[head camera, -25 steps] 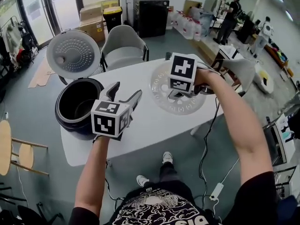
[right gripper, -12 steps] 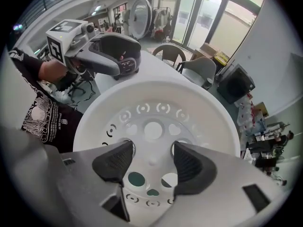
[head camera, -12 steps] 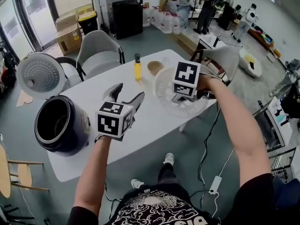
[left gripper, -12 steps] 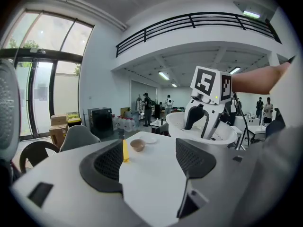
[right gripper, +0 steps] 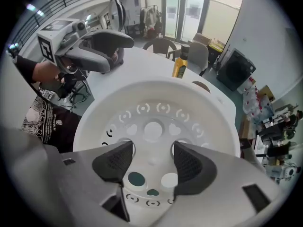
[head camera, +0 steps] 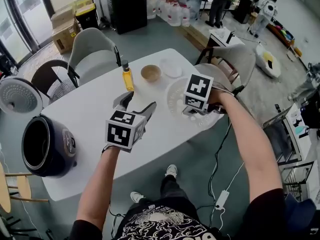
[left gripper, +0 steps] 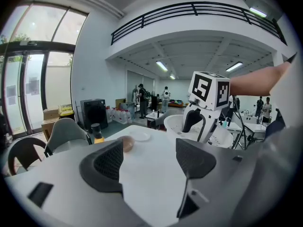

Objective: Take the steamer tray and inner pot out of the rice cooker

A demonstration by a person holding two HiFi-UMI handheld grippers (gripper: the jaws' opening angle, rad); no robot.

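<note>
A person is standing at the near edge of a white table (head camera: 85, 119), looking down on it and holding a claw in each hand.

The right claw (right gripper: 151, 156) is pointing almost straight down into the white tray (head camera: 174, 97). The tray is at the right side of the table, partly past the right edge. Whether it is resting on the top or lifted clear is not showing. The claw's jaws are standing wide. Their tips are going into two round holes in the tray's pierced floor and gripping the strip between them.

The left claw (head camera: 137, 101) is hovering over the middle of the table, tilting gently down toward the far side. Its jaws are gaping apart with nothing between them.

The dark, round cooker (head camera: 62, 151) is standing at the left end of the table, well apart from both claws. Its lid (head camera: 19, 95) is standing open on the far side, and the dark pot (head camera: 34, 143) is sitting inside it.

On the far part of the table a yellow bottle (head camera: 128, 77) is standing upright. A brown bowl (head camera: 150, 73) is lying just to its right, and a pale plate (head camera: 172, 68) right of that. A grey chair (head camera: 92, 51) is standing at the far side, with a black cabinet (head camera: 129, 6) beyond it
</note>
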